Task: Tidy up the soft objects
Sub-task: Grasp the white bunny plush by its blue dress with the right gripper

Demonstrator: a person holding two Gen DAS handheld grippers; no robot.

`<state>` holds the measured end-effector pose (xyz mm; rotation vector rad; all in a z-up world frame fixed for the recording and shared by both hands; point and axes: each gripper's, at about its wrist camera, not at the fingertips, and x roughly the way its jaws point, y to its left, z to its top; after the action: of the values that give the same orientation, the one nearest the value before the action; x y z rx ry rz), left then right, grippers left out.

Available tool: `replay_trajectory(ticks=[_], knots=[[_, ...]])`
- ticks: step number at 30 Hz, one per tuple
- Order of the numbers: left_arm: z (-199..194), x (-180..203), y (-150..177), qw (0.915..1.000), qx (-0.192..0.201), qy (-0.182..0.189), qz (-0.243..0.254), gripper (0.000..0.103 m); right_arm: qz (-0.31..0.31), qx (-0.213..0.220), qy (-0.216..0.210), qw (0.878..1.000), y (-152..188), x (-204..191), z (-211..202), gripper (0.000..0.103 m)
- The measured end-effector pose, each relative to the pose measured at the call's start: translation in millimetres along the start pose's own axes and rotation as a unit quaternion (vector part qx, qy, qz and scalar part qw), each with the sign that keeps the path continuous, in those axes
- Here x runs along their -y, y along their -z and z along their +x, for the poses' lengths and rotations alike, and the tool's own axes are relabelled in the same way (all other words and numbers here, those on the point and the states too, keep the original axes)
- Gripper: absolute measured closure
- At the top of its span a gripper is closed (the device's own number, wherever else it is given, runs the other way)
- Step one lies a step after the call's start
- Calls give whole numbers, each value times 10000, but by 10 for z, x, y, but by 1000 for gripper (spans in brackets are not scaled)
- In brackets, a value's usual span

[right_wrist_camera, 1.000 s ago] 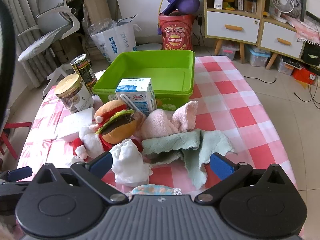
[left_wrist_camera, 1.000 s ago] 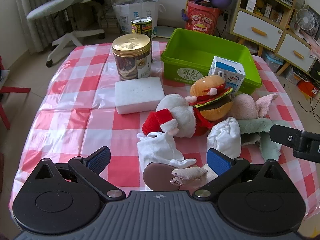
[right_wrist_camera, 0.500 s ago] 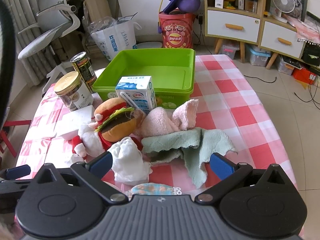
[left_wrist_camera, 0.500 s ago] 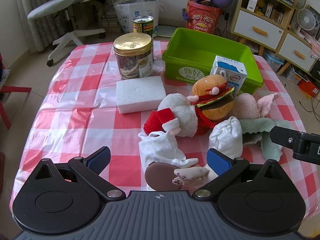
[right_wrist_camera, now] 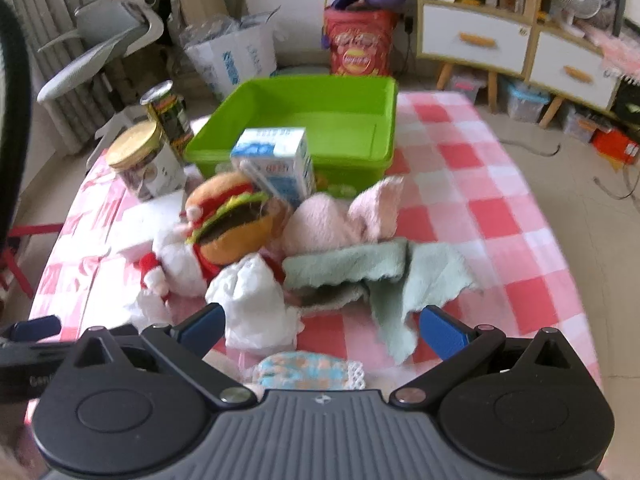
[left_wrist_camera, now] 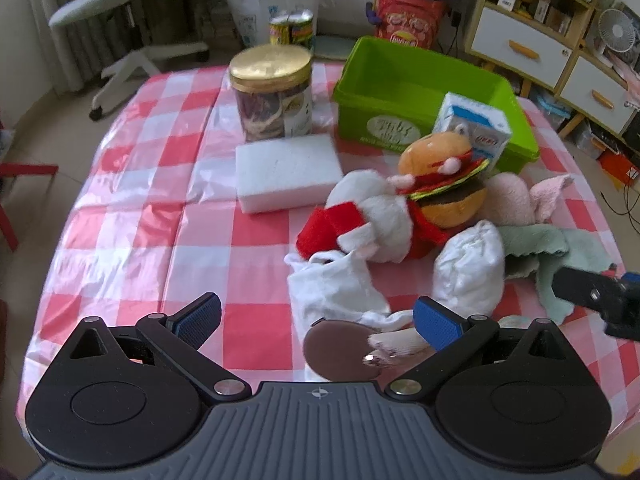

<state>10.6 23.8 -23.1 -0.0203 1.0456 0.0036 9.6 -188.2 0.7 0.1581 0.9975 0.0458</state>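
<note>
A pile of soft things lies on the checked tablecloth: a hamburger plush (left_wrist_camera: 444, 188) (right_wrist_camera: 232, 220), a white and red plush (left_wrist_camera: 372, 220), a pink fluffy cloth (right_wrist_camera: 344, 220), a pale green towel (right_wrist_camera: 384, 276) and white cloth bundles (left_wrist_camera: 340, 288) (right_wrist_camera: 252, 300). An empty green bin (left_wrist_camera: 424, 92) (right_wrist_camera: 308, 120) stands behind them. My left gripper (left_wrist_camera: 316, 316) is open, low at the near edge, with a white bundle and a brown disc between its fingers. My right gripper (right_wrist_camera: 320, 324) is open and empty, just short of the towel.
A milk carton (left_wrist_camera: 472, 128) stands against the bin's front. A gold-lidded jar (left_wrist_camera: 272, 92), a tin can (left_wrist_camera: 292, 30) and a white foam block (left_wrist_camera: 288, 172) are at the left. A patterned cloth (right_wrist_camera: 308, 372) lies under the right gripper. Chairs and cabinets surround the table.
Both grippers have moved forward toward the pile, so the objects look nearer. The jaws are as wide as before. Nothing on the table has moved.
</note>
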Motion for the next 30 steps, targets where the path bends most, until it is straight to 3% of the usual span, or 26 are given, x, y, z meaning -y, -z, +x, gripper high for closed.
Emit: replay_trajectory(ticks=[6, 13, 16, 19, 21, 25, 30], knots=[[101, -220, -1, 9973, -366, 537, -337, 7, -341, -520, -624, 9961, 96, -6, 150, 15], [244, -524, 48, 9802, -762, 1428, -1142, 14, -910, -891, -741, 9891, 285, -124, 313, 19], [309, -580, 73, 9711, -922, 1655, -1451, 19, -1194, -927, -663, 9863, 339, -210, 375, 29], [352, -628, 96, 9616, -1024, 1870, -1727, 25, -1382, -898, -611, 9844, 384, -305, 418, 46], [382, -629, 106, 9574, -1080, 1964, -1820, 29, -1429, -954, -577, 9834, 404, -320, 438, 67], [410, -668, 105, 9537, -1074, 2037, -1937, 38, -1469, -908, -522, 9836, 410, -309, 472, 77], [359, -679, 84, 9512, -988, 2159, -1973, 58, -1342, -760, -578, 9863, 345, -256, 403, 81]])
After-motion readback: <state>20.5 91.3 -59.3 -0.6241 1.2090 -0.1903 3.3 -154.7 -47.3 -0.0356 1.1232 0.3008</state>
